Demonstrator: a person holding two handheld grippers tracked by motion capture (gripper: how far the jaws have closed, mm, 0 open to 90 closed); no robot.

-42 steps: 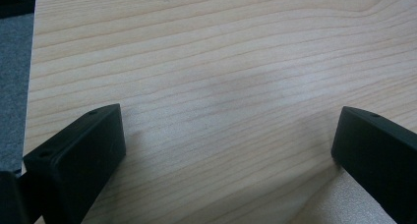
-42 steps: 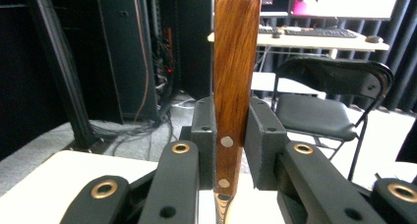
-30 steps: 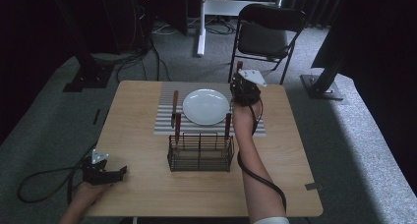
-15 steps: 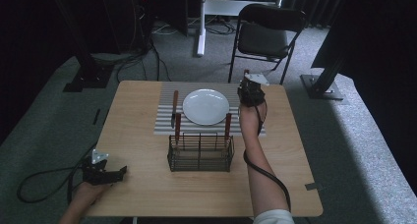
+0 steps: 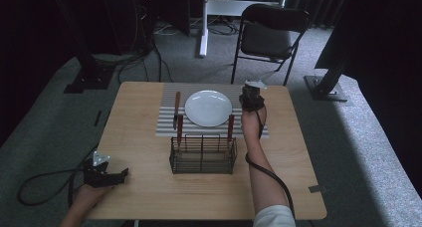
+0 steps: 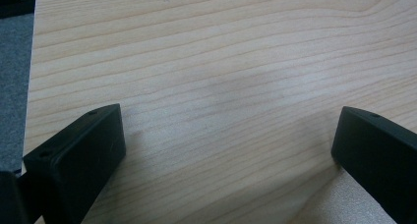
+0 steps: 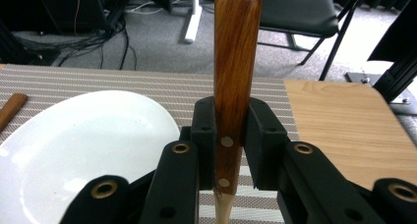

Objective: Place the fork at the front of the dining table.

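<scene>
Right gripper view: wooden-handled utensil upright (handle up)

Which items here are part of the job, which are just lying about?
In play:
- wooden-handled utensil, clamped in right tongs
- white plate
- striped placemat
- wire caddy
- knife left of plate

Lying about:
- folding chair
- floor cables
- left tongs, open, idle

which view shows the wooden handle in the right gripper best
The right gripper view: the wooden handle stands upright, clamped between the right gripper jaws. In the high view that gripper hides it; the left gripper view faces bare table.
</scene>
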